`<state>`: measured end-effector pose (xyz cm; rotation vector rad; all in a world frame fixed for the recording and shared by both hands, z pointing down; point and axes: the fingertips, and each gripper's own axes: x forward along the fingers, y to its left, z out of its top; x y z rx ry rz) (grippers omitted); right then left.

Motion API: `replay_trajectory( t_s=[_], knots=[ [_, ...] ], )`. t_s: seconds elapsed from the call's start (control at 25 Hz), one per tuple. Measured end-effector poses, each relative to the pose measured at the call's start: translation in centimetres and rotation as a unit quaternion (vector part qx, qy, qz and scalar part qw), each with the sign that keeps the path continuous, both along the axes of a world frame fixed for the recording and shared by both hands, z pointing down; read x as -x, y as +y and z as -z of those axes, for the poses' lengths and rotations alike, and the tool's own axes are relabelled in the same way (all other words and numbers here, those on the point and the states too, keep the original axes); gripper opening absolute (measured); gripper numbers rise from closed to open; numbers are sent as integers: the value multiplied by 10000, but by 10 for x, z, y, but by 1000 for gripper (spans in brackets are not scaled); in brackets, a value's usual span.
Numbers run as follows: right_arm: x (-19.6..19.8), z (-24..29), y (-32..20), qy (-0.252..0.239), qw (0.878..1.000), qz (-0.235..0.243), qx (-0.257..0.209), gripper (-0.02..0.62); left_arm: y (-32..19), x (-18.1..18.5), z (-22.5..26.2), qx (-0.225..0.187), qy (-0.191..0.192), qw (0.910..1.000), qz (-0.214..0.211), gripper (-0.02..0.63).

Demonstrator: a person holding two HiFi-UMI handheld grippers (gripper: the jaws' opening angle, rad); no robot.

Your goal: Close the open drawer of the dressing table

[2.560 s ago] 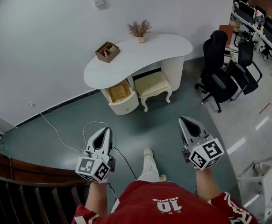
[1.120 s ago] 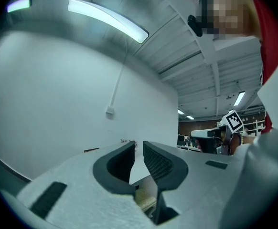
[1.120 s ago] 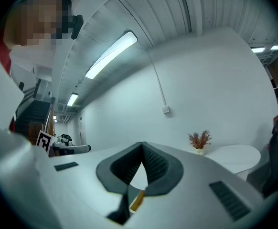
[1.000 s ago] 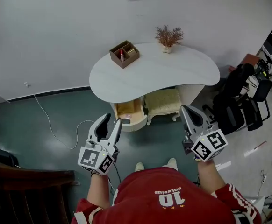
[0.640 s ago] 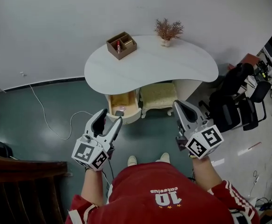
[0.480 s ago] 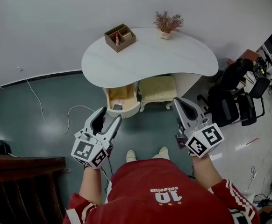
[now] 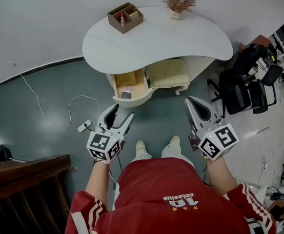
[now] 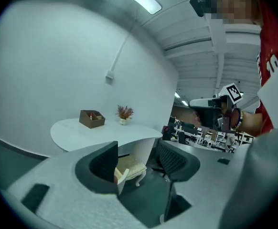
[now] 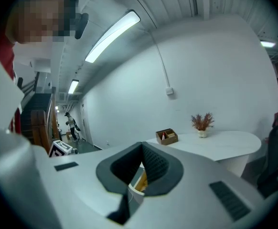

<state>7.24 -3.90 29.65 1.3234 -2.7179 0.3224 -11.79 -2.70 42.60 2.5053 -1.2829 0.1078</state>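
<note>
The open drawer point(image 7: 133, 103) juts from the near left of the dressing table point(image 7: 161, 38), well apart from the empty left tool point(image 7: 122, 112), whose jaws have just been spreading wide, and the pressed-together right tool point(image 7: 190, 101); an off-centre push could skew and jam it.

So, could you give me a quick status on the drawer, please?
Left gripper fingers just opening, nothing between; right gripper shut, empty. Dressing-table drawer open, not yet reached. Stool beside it, cable left on floor; neither in the way.
</note>
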Motion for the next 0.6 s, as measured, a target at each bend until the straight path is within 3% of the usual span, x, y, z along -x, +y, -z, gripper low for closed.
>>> replay_trajectory(
  t_s=[0.28, 0.6],
  knots=[
    [17, -31, -6, 276, 9995, -5, 183, 5, -10, 8, -80, 516, -113, 9985, 121, 276],
    [11, -66, -26, 306, 9985, 30, 452, 5, -31, 13, -150, 1048, -95, 9909, 836, 265]
  ],
)
